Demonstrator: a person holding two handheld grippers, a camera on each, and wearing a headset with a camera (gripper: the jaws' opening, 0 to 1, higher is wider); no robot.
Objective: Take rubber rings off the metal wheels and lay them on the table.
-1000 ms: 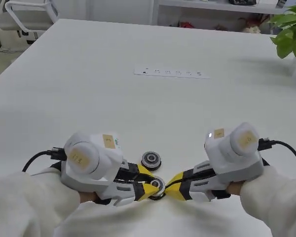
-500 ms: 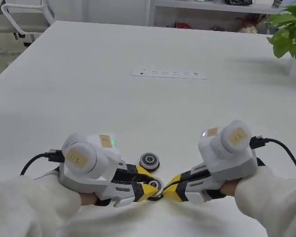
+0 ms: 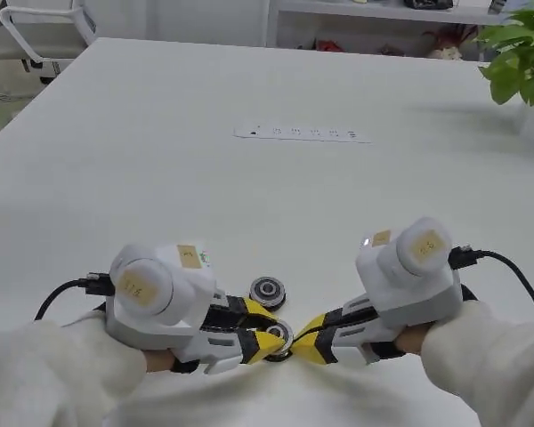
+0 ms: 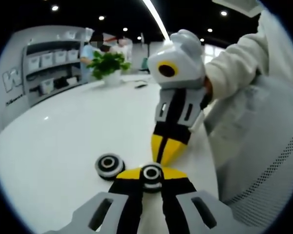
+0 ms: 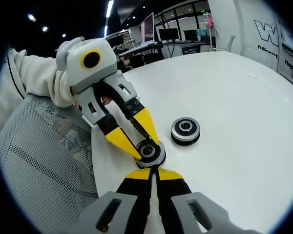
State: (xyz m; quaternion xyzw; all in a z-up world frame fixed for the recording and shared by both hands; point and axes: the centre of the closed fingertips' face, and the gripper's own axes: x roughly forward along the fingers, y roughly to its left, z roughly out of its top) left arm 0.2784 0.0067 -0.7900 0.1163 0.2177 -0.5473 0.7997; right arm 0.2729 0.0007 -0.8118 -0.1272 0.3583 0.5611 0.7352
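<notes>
L claw (image 4: 152, 175) tight on wheel (image 5: 151, 152); R claw (image 5: 155, 172) pressed together, tips at its rim.

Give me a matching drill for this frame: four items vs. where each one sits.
Things:
1. nearer wheel
2. second wheel
3. power strip
4. plant

Places:
a. far right, at the back
b. lying free just beyond the clamped one
c. clamped between the jaws of the left gripper
d. flat on the table, farther out

Pairs: 1-c; 2-b; 3-d; 4-a
</notes>
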